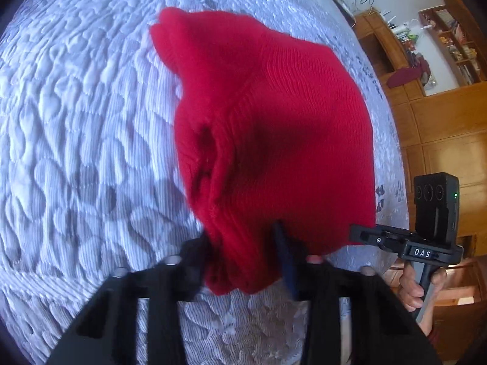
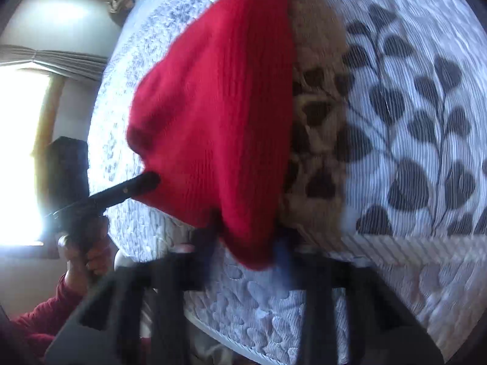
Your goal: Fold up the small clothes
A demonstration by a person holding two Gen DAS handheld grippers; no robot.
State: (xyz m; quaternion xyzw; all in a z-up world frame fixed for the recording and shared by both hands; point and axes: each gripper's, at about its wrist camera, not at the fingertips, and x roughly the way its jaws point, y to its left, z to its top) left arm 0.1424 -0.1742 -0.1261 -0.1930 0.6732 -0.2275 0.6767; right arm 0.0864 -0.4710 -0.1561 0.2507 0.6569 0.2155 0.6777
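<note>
A red knitted garment point(image 1: 268, 121) hangs lifted above the bed, held at two corners. My left gripper point(image 1: 243, 255) is shut on one bunched corner of it at the bottom of the left wrist view. My right gripper point(image 2: 246, 249) is shut on the other corner of the red garment point(image 2: 219, 115). In the left wrist view the right gripper point(image 1: 362, 234) shows at the right, its tip at the cloth's edge. In the right wrist view the left gripper point(image 2: 143, 182) shows at the left, pinching the cloth's edge. The cloth hides much of the bed under it.
The bed has a white quilted cover point(image 1: 76, 152). A white cloth with dark leaf print point(image 2: 411, 121) lies on it at the right. A beige patterned piece point(image 2: 313, 140) lies behind the red garment. Wooden shelves and cabinets point(image 1: 441, 91) stand beyond the bed. A bright window point(image 2: 21, 152) is at the left.
</note>
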